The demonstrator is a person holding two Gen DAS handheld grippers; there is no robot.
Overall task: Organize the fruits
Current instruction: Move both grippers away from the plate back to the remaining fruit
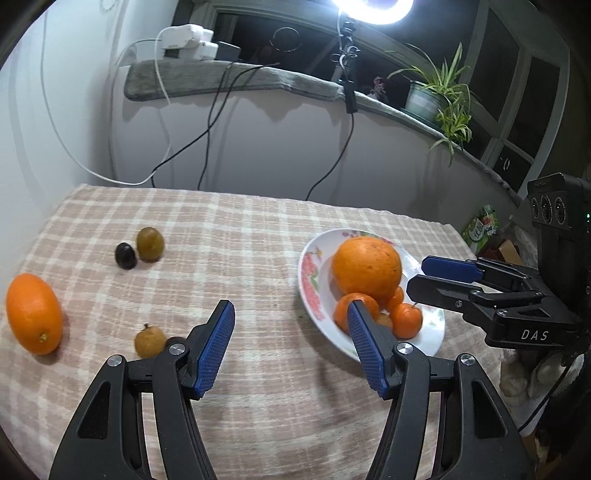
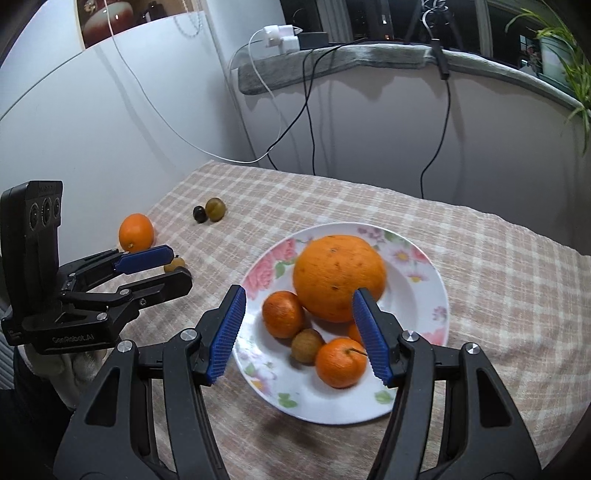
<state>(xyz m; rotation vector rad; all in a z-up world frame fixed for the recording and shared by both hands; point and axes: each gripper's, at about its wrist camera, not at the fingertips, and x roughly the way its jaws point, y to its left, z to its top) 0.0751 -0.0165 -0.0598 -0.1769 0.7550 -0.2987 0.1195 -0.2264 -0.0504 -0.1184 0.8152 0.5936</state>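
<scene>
A flowered white plate [image 1: 308,280] [image 2: 417,295] holds a big orange [image 1: 365,269] [image 2: 338,277], three mandarins [image 2: 282,314] and a small brown fruit [image 2: 307,345]. On the checked cloth lie an oval orange [image 1: 33,314] [image 2: 136,232], a dark plum [image 1: 125,255] [image 2: 199,214], a greenish fruit [image 1: 149,243] [image 2: 215,209] and a small brown fruit [image 1: 149,343] [image 2: 174,264]. My left gripper [image 1: 291,332] [image 2: 181,267] hovers open and empty over the cloth left of the plate. My right gripper [image 2: 299,299] [image 1: 417,275] hangs open and empty above the plate's near side.
Behind the table is a white wall with dangling cables [image 1: 218,122] and a grey sill carrying chargers [image 1: 188,40] and a potted plant [image 1: 439,96]. A ring lamp [image 1: 369,9] shines above. A green packet [image 1: 480,227] lies past the table's right edge.
</scene>
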